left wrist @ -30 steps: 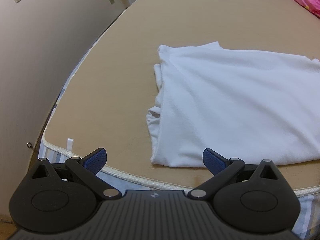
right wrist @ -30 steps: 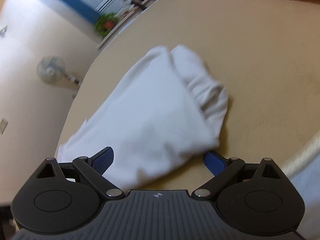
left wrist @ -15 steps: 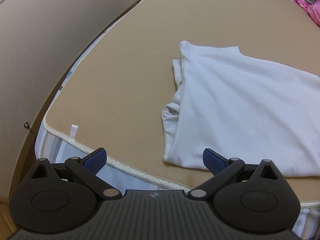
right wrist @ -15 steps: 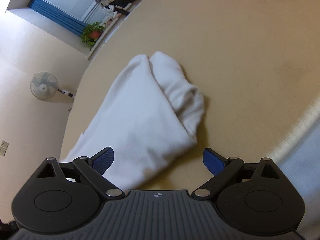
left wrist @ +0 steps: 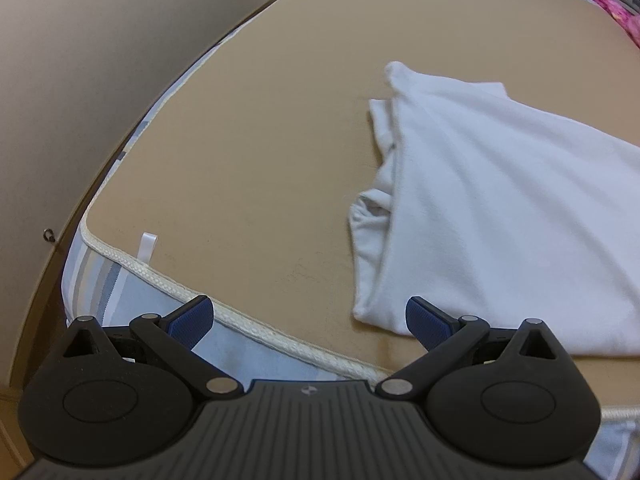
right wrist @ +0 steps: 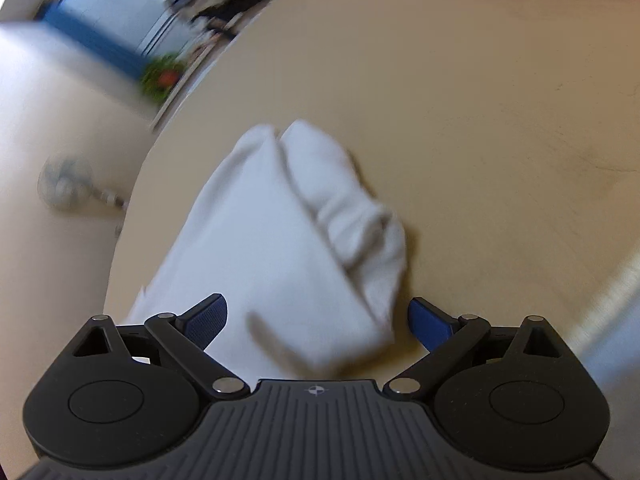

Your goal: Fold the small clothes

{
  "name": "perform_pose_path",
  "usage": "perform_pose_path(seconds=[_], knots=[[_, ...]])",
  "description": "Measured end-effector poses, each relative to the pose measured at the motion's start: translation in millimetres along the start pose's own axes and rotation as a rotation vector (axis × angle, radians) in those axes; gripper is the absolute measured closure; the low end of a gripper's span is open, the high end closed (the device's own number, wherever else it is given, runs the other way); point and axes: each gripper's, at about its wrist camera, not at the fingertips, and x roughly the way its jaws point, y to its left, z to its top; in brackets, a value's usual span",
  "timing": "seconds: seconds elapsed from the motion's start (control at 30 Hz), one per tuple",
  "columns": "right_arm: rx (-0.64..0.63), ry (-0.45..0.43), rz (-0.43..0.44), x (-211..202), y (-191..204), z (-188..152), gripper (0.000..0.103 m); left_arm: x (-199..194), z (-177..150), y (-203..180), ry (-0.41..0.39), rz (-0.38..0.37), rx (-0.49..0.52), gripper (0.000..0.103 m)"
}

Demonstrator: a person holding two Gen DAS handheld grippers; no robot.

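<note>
White shirt [left wrist: 500,208], part-folded, lies on the bed [left wrist: 240,140] near its front edge. Left hand-held gripper [left wrist: 308,320] and right hand-held gripper [right wrist: 318,316]: both spread apart, empty. Advice: pinch both near corners together, all layers, then fold evenly.

The left claw [left wrist: 307,322] is spread wide with nothing between its blue pads [left wrist: 191,320], held over the near edge of the bed [left wrist: 240,160]. A folded white garment [left wrist: 500,216] lies flat on the bed's tan cover, its bunched layered edge facing left and its near corner just beside the right pad. Corded piping [left wrist: 256,330] trims the mattress edge, with a small white tag [left wrist: 146,245] near the corner. Pink fabric [left wrist: 624,16] shows at far right.
</note>
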Motion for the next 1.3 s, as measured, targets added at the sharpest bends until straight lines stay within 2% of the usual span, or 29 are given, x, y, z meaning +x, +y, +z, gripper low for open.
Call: perform_pose_path(seconds=[0.03, 0.07, 0.1, 0.13, 0.17, 0.27, 0.37, 0.43, 0.53, 0.6, 0.7, 0.77, 0.8, 0.83, 0.87, 0.9, 0.93, 0.97, 1.03, 1.1, 1.2, 1.27, 1.3], knots=[[0.053, -0.011, -0.011, 3.4, 0.8, 4.7, 0.024, 4.0, 1.9, 2.3, 0.006, 0.005, -0.012, 0.001], [0.114, -0.003, -0.008, 5.3, 0.7, 8.7, 0.056, 7.5, 3.6, 5.1, 0.012, 0.010, -0.024, 0.001], [0.154, 0.019, -0.004, 9.6, -0.1, 10.8, 0.072, 11.6, 5.3, 8.3, 0.019, 0.017, -0.036, 0.001], [0.178, 0.035, -0.005, 13.1, -0.3, 11.3, 0.080, 17.8, 7.4, 11.6, 0.033, 0.037, -0.051, 0.001], [0.174, 0.029, -0.024, 14.3, 0.6, 10.9, 0.083, 24.8, 9.5, 14.8, 0.053, 0.060, -0.064, 0.001], [0.161, 0.026, -0.093, 17.6, 5.5, 7.7, 0.084, 49.9, 16.4, 27.6, 0.125, 0.117, -0.114, 0.001], [0.125, 0.014, -0.196, 18.2, 35.8, 9.0, 0.086, 69.0, 20.8, 36.9, 0.166, 0.106, -0.120, 0.001], [-0.058, -0.029, -0.260, 18.6, 81.7, 3.2, 0.088, 76.0, 23.5, 40.6, 0.168, 0.070, -0.112, 0.001], [-0.435, -0.109, -0.246, 17.6, 174.7, -28.8, 0.088, 78.4, 26.9, 50.2, 0.166, 0.013, -0.137, 0.001], [-0.678, -0.147, -0.187, 17.0, 240.5, -75.0, 0.088, 77.7, 28.1, 62.2, 0.175, -0.027, -0.176, 0.001], [-0.990, -0.098, -0.032, 20.2, 306.7, -165.9, 0.088, 76.0, 27.5, 86.2, 0.172, -0.061, -0.222, 0.001], [-1.194, -0.046, 0.050, 29.8, 325.6, -236.7, 0.088, 74.7, 25.1, 102.1, 0.164, -0.060, -0.246, 0.001], [-1.273, 0.002, 0.048, 40.1, 327.1, -266.5, 0.087, 75.7, 23.5, 109.6, 0.162, -0.057, -0.257, 0.001], [-1.331, 0.101, 0.034, 55.2, 325.0, -293.8, 0.083, 77.5, 22.0, 116.5, 0.166, -0.055, -0.260, 0.001], [-1.338, 0.234, 0.010, 71.6, 319.6, -315.0, 0.077, 81.9, 22.9, 123.0, 0.173, -0.051, -0.258, 0.001], [-1.305, 0.310, -0.008, 79.2, 313.7, -326.5, 0.076, 83.2, 21.0, 127.3, 0.176, -0.049, -0.255, 0.001], [-1.263, 0.335, 0.005, 77.0, 307.4, -332.3, 0.071, 82.4, 20.0, 131.0, 0.176, -0.055, -0.250, 0.001], [-1.246, 0.318, 0.036, 67.3, 303.0, -333.7, 0.060, 81.9, 18.4, 133.5, 0.173, -0.063, -0.246, 0.001], [-1.242, 0.320, 0.102, 44.1, 295.9, -324.7, 0.052, 78.6, 16.7, 135.5, 0.160, -0.076, -0.240, 0.001], [-1.215, 0.290, 0.120, 24.5, 286.9, -300.2, 0.052, 70.5, 17.7, 127.9, 0.140, -0.110, -0.230, 0.001], [-1.181, 0.148, 0.040, 8.9, 272.9, -265.7, 0.055, 48.3, 23.9, 113.0, 0.083, -0.187, -0.218, 0.001], [-1.154, 0.118, -0.051, 18.4, 267.0, -246.1, 0.071, 30.7, 29.9, 102.8, 0.040, -0.239, -0.216, 0.001], [-1.131, 0.127, -0.087, 23.8, 261.8, -238.5, 0.075, 20.5, 31.6, 96.7, 0.021, -0.267, -0.214, 0.001]])
